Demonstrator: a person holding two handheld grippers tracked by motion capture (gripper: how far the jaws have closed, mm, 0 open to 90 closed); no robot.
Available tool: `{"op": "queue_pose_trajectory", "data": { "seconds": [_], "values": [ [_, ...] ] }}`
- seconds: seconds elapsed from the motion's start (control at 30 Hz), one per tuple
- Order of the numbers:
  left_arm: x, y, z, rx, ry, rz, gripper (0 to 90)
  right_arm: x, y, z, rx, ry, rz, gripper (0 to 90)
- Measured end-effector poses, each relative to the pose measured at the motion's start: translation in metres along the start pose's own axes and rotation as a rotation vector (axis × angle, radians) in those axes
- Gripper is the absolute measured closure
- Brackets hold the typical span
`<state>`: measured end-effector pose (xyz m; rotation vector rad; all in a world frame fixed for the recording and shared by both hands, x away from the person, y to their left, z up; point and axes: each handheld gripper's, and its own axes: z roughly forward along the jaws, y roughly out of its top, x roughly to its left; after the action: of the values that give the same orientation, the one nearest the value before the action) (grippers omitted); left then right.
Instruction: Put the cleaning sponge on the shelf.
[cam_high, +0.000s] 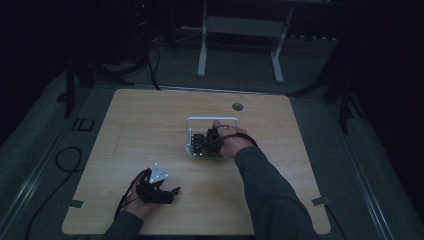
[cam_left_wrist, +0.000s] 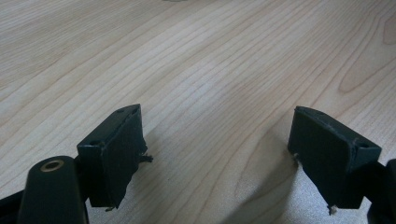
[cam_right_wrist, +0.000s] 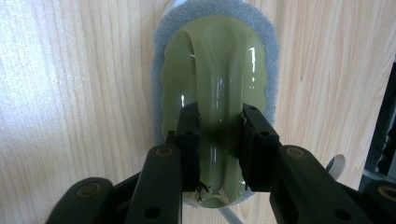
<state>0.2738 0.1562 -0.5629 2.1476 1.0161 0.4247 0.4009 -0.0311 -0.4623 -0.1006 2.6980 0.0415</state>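
A pale green plastic scrubber (cam_right_wrist: 212, 60) with a grey sponge pad (cam_right_wrist: 161, 56) around its base lies on the wooden table. My right gripper (cam_right_wrist: 218, 116) is shut on the scrubber's raised middle handle, one black pad on each side. In the high view the right gripper (cam_high: 205, 142) sits at the table's centre, inside a white frame (cam_high: 211, 119), and the hand hides the scrubber. My left gripper (cam_left_wrist: 215, 126) stands open over bare wood, nothing between its fingers. It rests near the front left of the table (cam_high: 167, 192).
A round grey hole cover (cam_high: 237, 106) sits near the table's far edge. Cables (cam_high: 65, 160) trail on the floor at left. A white stand (cam_high: 240, 30) is behind the table. The room around is dark.
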Motion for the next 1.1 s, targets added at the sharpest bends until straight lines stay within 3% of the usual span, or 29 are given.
{"op": "queue_pose_trajectory", "data": {
  "seconds": [0.37, 1.1],
  "values": [
    [0.0, 0.0, 0.0, 0.0, 0.0, 0.0, 18.6, -0.0018, -0.0009, 0.0026, 0.009, -0.007, 0.013, 71.5],
    [0.0, 0.0, 0.0, 0.0, 0.001, 0.0, 18.6, -0.0043, -0.0039, 0.0094, 0.028, -0.071, 0.041, 71.5]
  ]
}}
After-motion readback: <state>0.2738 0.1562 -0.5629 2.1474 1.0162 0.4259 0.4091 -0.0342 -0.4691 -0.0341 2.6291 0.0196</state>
